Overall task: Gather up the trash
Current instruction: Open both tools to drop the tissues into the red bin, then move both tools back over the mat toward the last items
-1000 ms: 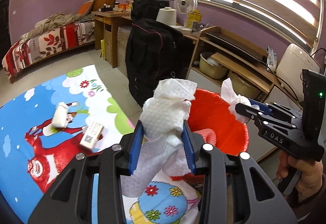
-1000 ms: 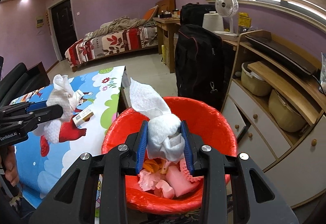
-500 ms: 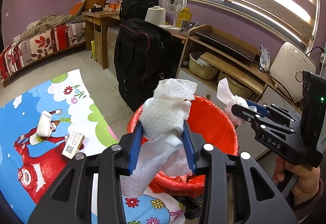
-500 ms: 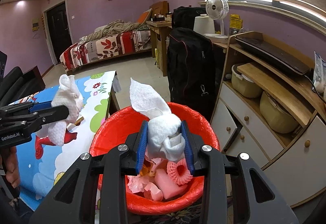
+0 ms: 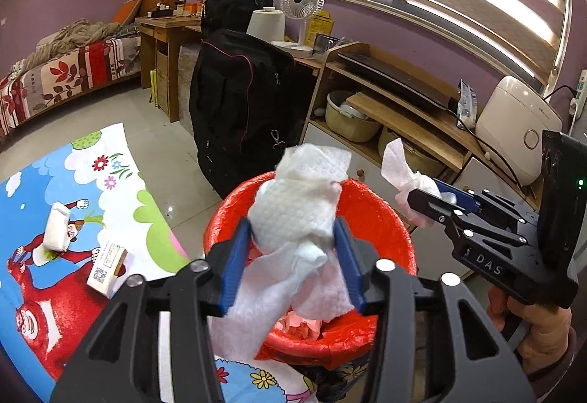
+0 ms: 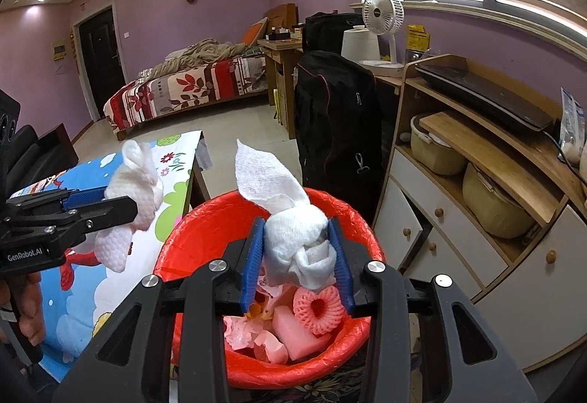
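My left gripper [image 5: 292,224] has a crumpled white tissue [image 5: 298,205] between its blue pads. Its jaws are opening, and the tissue still touches both pads. It hangs over the near rim of the red-lined bin [image 5: 381,216]. My right gripper [image 6: 295,221] has a knotted white tissue [image 6: 299,245] between its pads above the bin [image 6: 190,223]. Its jaws are opening too, and the pads still press the wad. Each view shows the other gripper from the side: the right gripper [image 5: 422,201] and the left gripper [image 6: 124,205], each with its tissue.
The bin holds pink foam netting [image 6: 319,307] and scraps. Left of it is a table with a cartoon cloth [image 5: 44,190], bearing a white packet [image 5: 57,230] and a small box [image 5: 106,267]. A black suitcase [image 5: 238,102] and a wooden cabinet [image 6: 477,183] stand behind the bin.
Both grippers have moved in over the red bin, the left one from the table side. The blue pads of both stand wider apart, the left more so. Both tissues remain between them.
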`<state>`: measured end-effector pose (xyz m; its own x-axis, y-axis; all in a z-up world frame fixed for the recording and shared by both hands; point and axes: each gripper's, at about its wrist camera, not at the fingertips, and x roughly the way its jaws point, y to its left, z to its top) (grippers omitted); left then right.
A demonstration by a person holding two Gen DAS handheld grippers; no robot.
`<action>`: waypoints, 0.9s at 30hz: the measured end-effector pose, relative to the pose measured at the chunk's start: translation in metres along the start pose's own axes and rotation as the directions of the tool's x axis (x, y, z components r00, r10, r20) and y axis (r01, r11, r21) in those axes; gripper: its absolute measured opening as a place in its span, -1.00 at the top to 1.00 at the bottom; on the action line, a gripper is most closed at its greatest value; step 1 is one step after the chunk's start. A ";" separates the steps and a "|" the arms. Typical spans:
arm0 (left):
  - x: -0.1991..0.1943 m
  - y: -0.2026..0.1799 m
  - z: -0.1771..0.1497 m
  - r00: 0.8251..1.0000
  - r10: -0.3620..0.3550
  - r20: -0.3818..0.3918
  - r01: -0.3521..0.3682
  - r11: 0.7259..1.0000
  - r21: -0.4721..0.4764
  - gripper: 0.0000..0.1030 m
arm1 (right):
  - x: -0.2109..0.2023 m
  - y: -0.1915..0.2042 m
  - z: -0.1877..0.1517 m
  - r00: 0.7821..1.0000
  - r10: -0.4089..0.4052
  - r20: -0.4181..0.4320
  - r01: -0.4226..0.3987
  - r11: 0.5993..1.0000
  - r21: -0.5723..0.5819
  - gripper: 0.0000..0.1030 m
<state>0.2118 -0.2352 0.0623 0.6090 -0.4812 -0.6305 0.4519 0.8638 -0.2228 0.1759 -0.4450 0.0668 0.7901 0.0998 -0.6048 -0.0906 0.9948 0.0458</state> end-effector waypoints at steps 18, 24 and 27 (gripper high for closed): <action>-0.023 0.036 0.003 0.998 0.044 0.041 -0.042 0.997 -0.063 -0.07 | -0.004 0.003 0.006 1.000 0.005 0.030 -0.005 1.000 0.012 -0.26; -0.033 0.064 0.004 0.994 0.095 0.053 -0.090 0.991 -0.094 -0.07 | 0.006 0.023 0.017 0.999 0.042 0.031 -0.041 0.999 -0.010 -0.30; -0.040 0.084 0.006 0.989 0.138 0.059 -0.131 0.985 -0.112 -0.07 | 0.012 0.036 0.024 0.997 0.066 0.032 -0.065 0.998 -0.021 -0.31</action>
<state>0.2299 -0.1441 0.0729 0.7026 -0.3656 -0.6105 0.2926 0.9305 -0.2205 0.1968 -0.4077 0.0803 0.8015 0.1655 -0.5746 -0.1545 0.9856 0.0683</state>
